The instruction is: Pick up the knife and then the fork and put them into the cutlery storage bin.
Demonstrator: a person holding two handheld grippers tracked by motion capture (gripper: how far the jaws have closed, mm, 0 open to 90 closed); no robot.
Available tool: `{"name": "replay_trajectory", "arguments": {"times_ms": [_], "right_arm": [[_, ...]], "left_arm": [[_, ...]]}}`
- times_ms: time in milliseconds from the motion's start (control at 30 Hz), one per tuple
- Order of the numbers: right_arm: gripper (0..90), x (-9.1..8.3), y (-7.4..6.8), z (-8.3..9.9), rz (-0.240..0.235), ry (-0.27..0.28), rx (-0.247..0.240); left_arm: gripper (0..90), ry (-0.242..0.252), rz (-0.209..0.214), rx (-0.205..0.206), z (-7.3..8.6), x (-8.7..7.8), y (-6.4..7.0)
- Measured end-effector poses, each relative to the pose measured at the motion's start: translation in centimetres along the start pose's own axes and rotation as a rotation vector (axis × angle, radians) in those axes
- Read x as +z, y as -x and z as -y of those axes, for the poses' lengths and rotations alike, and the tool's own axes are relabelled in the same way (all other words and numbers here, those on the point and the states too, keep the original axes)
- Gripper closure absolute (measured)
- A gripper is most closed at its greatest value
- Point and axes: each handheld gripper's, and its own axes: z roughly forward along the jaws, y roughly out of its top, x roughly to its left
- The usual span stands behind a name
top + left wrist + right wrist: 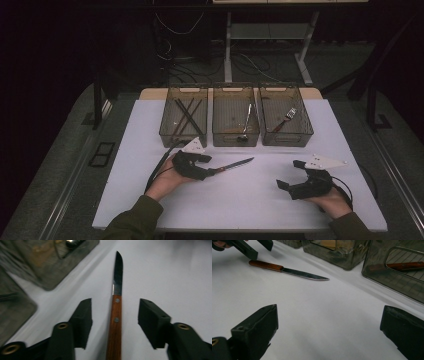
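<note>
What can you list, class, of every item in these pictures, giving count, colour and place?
knife: one, wooden handle, serrated steel blade, on the table between the left gripper's open fingers
bins: three, smoky clear, in a row at the table's far edge
chopsticks: a few, dark, left bin
spoon: one, steel, middle bin
utensil: one, wooden handle, right bin
table: one, white
left gripper: black, open over the knife handle
right gripper: black, open, holding nothing

lab | white table (pixel 250 200) | floor cables (pixel 250 62) | dark surround
</note>
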Motion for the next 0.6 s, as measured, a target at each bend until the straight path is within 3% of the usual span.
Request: {"name": "replay_trajectory", "arguments": {"times_ms": [267,400,600], "right_arm": [[1.9,-0.1,0.1,0.0,-0.003,0.002,0.005],[1.9,-0.1,0.1,0.0,-0.003,0.005,0.006],[1.9,-0.2,0.2,0.0,-0.004,0.007,0.003]], "left_arm": [[63.5,-0.041,0.02,0.021,-0.7,1.7,0.0],[67.1,-0.066,0.016,0.046,-1.0,2.4,0.1],[69.5,-0.094,0.005,0.04,-0.7,2.9,0.2]]}}
